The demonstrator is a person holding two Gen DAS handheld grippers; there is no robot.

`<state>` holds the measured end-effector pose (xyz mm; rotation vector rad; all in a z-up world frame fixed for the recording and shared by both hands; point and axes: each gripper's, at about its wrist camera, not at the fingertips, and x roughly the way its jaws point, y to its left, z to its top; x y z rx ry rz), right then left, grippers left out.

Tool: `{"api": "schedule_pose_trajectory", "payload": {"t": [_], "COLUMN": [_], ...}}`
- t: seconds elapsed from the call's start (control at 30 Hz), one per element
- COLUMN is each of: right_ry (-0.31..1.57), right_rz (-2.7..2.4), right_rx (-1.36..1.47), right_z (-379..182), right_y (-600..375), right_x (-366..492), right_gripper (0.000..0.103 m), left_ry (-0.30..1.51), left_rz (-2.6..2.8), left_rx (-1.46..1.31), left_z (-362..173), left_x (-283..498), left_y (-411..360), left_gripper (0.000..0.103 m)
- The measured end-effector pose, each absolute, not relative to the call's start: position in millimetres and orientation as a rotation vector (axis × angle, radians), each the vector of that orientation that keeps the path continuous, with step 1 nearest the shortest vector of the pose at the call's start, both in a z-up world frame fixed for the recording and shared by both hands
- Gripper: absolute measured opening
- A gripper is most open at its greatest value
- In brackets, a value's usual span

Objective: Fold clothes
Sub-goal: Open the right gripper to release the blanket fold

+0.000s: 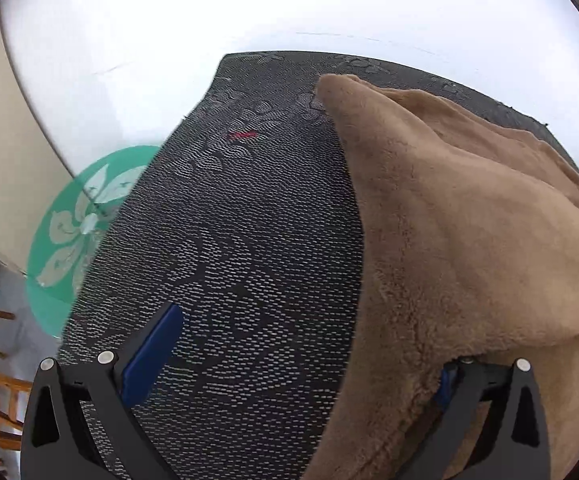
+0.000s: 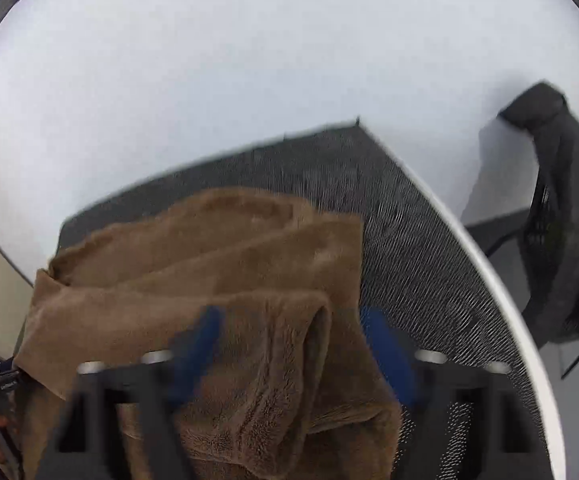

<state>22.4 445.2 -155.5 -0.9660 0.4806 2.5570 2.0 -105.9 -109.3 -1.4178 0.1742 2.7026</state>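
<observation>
Left wrist view: the left tool (image 1: 301,356) is spread wide. Its left finger (image 1: 151,354) lies over the dark woven mat (image 1: 229,240), and its right finger (image 1: 447,386) is mostly buried under the edge of the brown fleece (image 1: 449,232). The fleece fills the frame from 1 to 5 o'clock, bunched on the mat, one peak reaching toward 12. The mat lies on a white tabletop (image 1: 129,40). At 9 o'clock a green disc (image 1: 77,232) with a white flower pattern sits partly under the mat.

Right wrist view, blurred: the right tool (image 2: 293,336) is spread, both blue fingers (image 2: 201,344) over the fleece (image 2: 209,264), which lies folded in layers from centre to 7 o'clock. The mat (image 2: 417,248) shows at 3, and a dark chair (image 2: 561,216) stands past the tabletop (image 2: 249,60) edge.
</observation>
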Motion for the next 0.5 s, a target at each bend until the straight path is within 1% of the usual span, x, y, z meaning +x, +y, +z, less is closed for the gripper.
{"api": "schedule_pose_trajectory", "payload": {"t": [0.13, 0.23, 0.3, 0.4, 0.5], "right_ry": [0.37, 0.298, 0.258, 0.246, 0.292], "right_rz": [2.627, 2.744, 2.798, 2.827, 2.796], "right_rx": [-0.915, -0.954, -1.01, -1.118, -1.215], "right_z": [-141.8, -138.4, -141.7, -159.0, -179.7], "right_y": [430.8, 406.2, 390.9, 379.2, 384.5], "right_x": [27.9, 26.8, 22.7, 12.3, 0.0], "right_gripper": [0.082, 0.082, 0.082, 0.082, 0.082], "left_ry": [0.288, 0.318, 0.307, 0.249, 0.22], "left_rz": [2.726, 2.723, 2.707, 2.694, 2.724], "left_rx": [-1.375, -1.324, -1.292, -1.268, -1.26], "left_z": [-94.5, -79.0, -67.7, -57.1, -52.0], "left_x": [11.4, 18.8, 27.1, 37.7, 41.5], "left_y": [-95.4, -96.0, -96.5, -99.8, -104.1], "left_gripper": [0.103, 0.103, 0.103, 0.103, 0.103]}}
